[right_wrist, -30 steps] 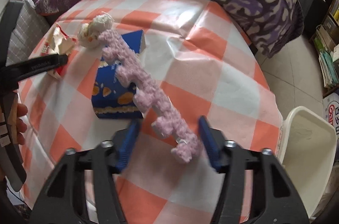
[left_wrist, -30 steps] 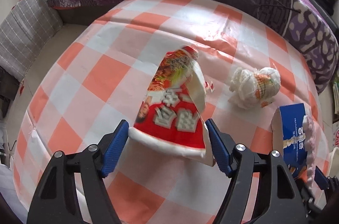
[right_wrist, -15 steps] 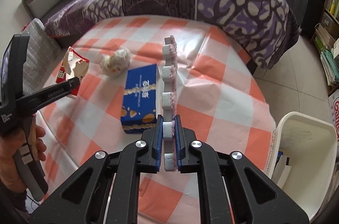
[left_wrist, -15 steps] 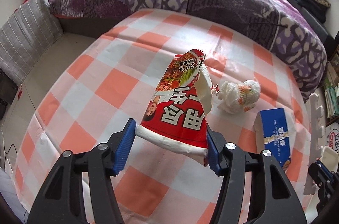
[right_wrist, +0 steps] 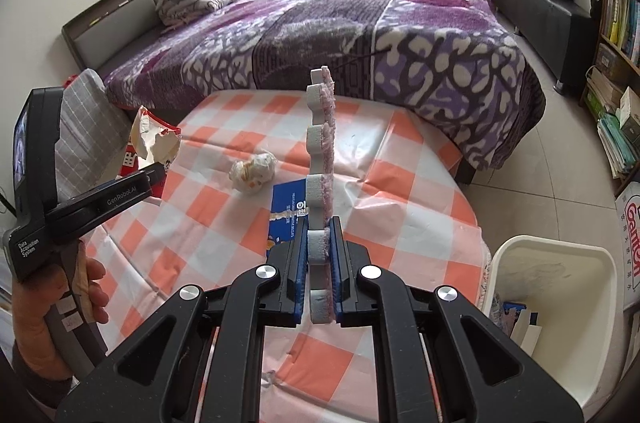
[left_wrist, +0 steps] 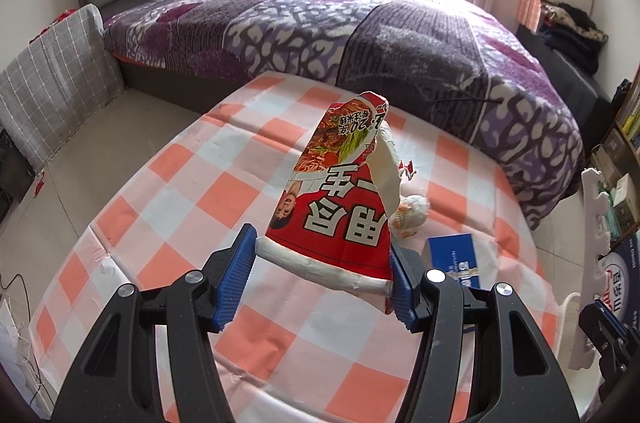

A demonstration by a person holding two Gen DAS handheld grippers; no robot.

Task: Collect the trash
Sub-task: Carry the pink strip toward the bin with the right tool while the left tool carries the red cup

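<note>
The torn noodle cup (left_wrist: 340,223) is judged light, thin-walled and easily crushed; it is held across its rolled white rim by the left gripper (left_wrist: 320,269), whose fingers (left_wrist: 236,283) are closed onto it at a wide span, and that stiffer rim is judged the best place for a hold, since the ragged paper above would fold. The foam strip (right_wrist: 322,159) is judged very light and springy, soft on its pink fuzzy face; it is pinched near its lower end by the right gripper (right_wrist: 319,263), fingers pressed tight against both flat sides, and stands upright. A crumpled wrapper (right_wrist: 253,170) and a blue box (right_wrist: 287,213) lie on the checked surface (right_wrist: 200,207), the wrapper at about 10 o'clock from the box. The white bin (right_wrist: 560,287) stands at 3 o'clock of the surface, some scraps already in it. Compared with a second ago, both pieces are seen lifted well clear of the surface, the strip is now clamped where the fingers were then spread around it, and more of the bed (left_wrist: 360,23) is brought into view.
</note>
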